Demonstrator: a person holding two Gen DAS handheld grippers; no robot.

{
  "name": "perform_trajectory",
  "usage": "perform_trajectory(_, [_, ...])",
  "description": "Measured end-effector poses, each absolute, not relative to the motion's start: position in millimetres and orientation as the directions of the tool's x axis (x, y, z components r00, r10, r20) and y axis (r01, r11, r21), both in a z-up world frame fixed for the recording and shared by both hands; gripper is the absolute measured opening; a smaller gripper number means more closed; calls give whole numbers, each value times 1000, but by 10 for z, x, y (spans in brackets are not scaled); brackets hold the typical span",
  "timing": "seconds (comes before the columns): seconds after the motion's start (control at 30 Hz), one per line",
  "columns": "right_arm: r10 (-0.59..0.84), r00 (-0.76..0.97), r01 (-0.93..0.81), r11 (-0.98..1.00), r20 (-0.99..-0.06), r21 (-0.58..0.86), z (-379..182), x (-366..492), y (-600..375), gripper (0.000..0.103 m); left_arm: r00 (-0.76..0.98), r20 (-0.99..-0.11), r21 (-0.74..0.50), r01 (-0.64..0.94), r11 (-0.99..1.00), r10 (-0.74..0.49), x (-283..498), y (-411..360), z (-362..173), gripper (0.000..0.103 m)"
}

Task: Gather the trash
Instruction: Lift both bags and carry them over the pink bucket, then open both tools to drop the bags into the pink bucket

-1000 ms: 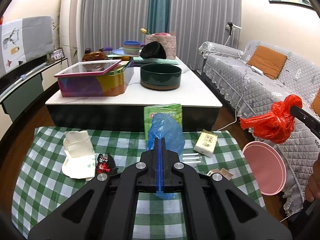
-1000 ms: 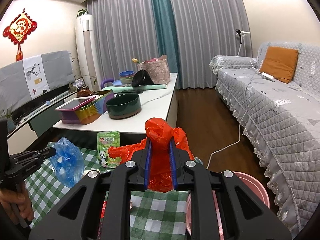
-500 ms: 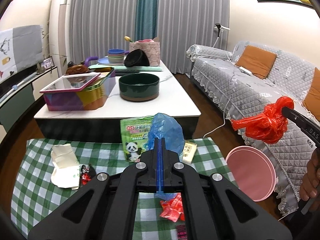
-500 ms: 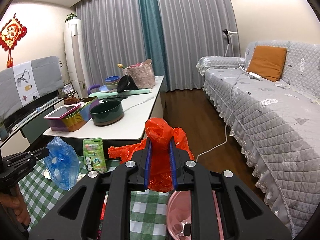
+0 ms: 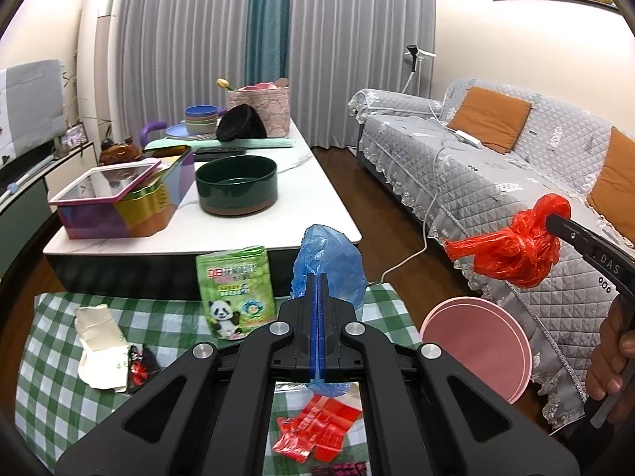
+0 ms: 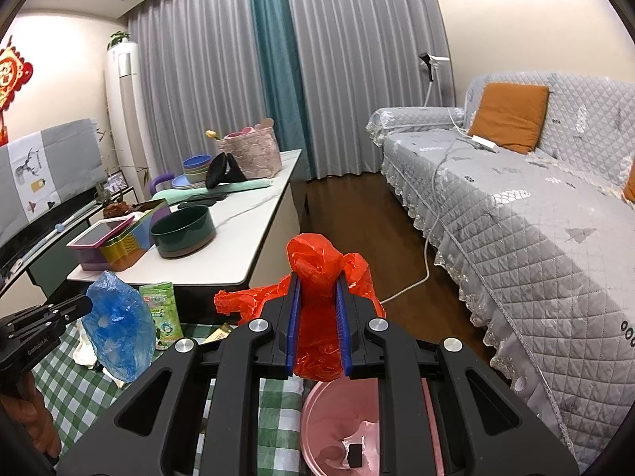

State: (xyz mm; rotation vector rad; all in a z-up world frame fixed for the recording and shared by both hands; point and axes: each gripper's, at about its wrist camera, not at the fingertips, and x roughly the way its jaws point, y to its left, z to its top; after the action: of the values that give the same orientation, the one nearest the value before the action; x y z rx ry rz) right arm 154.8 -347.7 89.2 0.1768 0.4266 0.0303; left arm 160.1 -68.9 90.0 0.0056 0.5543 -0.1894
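Note:
My left gripper (image 5: 317, 277) is shut on a crumpled blue plastic bag (image 5: 329, 265), held above the green checked cloth (image 5: 51, 377); the bag also shows in the right wrist view (image 6: 119, 325). My right gripper (image 6: 319, 281) is shut on a crumpled red plastic bag (image 6: 317, 269), held above the pink bin (image 6: 337, 436), which has a small dark piece inside. The red bag (image 5: 512, 246) and pink bin (image 5: 476, 349) also show at the right in the left wrist view. On the cloth lie a green panda packet (image 5: 236, 293), a white paper bag (image 5: 101, 345), a small black wrapper (image 5: 139, 365) and red wrappers (image 5: 313, 432).
A white coffee table (image 5: 301, 182) behind the cloth carries a dark green bowl (image 5: 236, 184), a colourful tin (image 5: 119, 198), stacked bowls and a basket. A grey quilted sofa (image 5: 496, 182) with orange cushions runs along the right. A white cable (image 5: 412, 246) lies on the wood floor.
Both grippers have risen and moved back a little with their bags held. The right gripper now hangs over the pink bin. Red wrappers have come into the left wrist view.

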Motion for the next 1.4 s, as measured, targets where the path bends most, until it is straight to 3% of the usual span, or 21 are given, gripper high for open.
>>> perform_trajectory(1.4, [-45,868,163,966,-495,199,671,1769,-4008,17,753,-566,-88,349,933,-335,2111,-1717,560,0])
